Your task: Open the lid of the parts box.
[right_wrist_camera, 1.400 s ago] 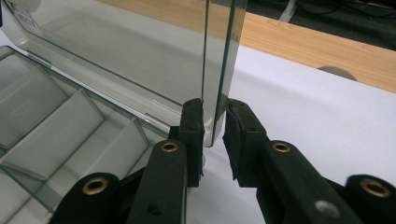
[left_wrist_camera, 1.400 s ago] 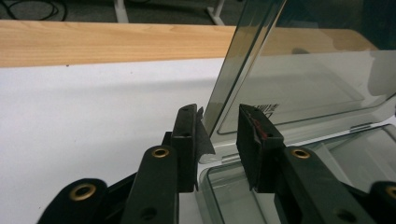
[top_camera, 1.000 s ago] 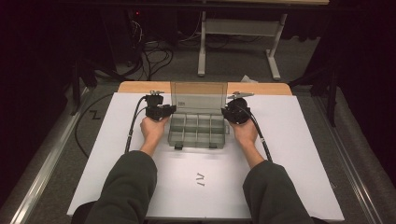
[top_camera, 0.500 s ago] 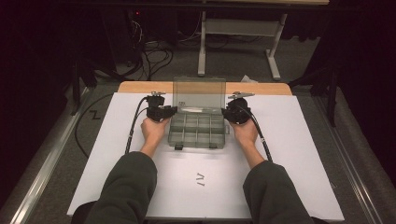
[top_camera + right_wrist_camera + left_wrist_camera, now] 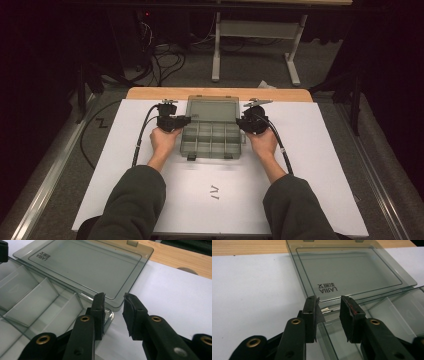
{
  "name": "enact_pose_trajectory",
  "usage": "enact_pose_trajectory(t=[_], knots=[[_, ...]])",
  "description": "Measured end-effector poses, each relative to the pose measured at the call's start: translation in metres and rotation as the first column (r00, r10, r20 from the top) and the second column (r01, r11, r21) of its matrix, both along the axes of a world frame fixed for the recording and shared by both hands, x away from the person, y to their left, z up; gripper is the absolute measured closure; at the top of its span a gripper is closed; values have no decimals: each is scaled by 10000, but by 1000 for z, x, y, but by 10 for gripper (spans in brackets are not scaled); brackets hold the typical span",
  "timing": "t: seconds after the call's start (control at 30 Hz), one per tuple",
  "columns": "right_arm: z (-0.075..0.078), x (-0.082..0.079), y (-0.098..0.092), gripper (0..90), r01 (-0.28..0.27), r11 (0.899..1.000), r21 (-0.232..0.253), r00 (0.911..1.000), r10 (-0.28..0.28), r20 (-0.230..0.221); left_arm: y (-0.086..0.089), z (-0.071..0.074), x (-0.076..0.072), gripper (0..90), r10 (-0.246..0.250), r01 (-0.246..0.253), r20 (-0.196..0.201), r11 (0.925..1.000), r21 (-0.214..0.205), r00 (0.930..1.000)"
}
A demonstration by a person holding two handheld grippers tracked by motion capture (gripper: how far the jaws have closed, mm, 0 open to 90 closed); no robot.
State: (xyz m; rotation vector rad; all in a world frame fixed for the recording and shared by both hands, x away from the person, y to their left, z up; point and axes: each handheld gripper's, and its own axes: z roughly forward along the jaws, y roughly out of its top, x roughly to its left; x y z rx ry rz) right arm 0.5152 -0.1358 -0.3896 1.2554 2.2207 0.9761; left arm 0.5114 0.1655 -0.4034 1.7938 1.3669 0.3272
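On the white table [image 5: 125, 165], the smoky clear plastic compartment box [image 5: 212, 139] is being flanked by spread left gripper [image 5: 329, 311] and right gripper [image 5: 113, 307]; uneven pushing could be skidding it sideways.

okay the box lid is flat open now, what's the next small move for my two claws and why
Probably back both off: the lid lies flat behind the compartment tray, and the left claw and right claw are open, gripping nothing, at its rear corners.
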Motion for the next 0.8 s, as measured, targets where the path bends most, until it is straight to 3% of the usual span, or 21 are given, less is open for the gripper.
enact_pose_trajectory(t=[0.2, 0.47, 0.8], knots=[[0, -5, 3, 737, -227, 9997, -121, 9997, 225, -129, 1, 2, -4, 680, -129, 132, -138, 9997, 208, 9998], [-1, -8, 6, 763, -395, 9981, -480, 9991, 387, -190, 4, 1, -11, 695, -230, 232, -164, 9997, 95, 9996], [-4, -6, 4, 786, -410, 9974, -586, 9987, 392, -323, 5, 1, -16, 704, -385, 387, -218, 9992, 120, 9990]])
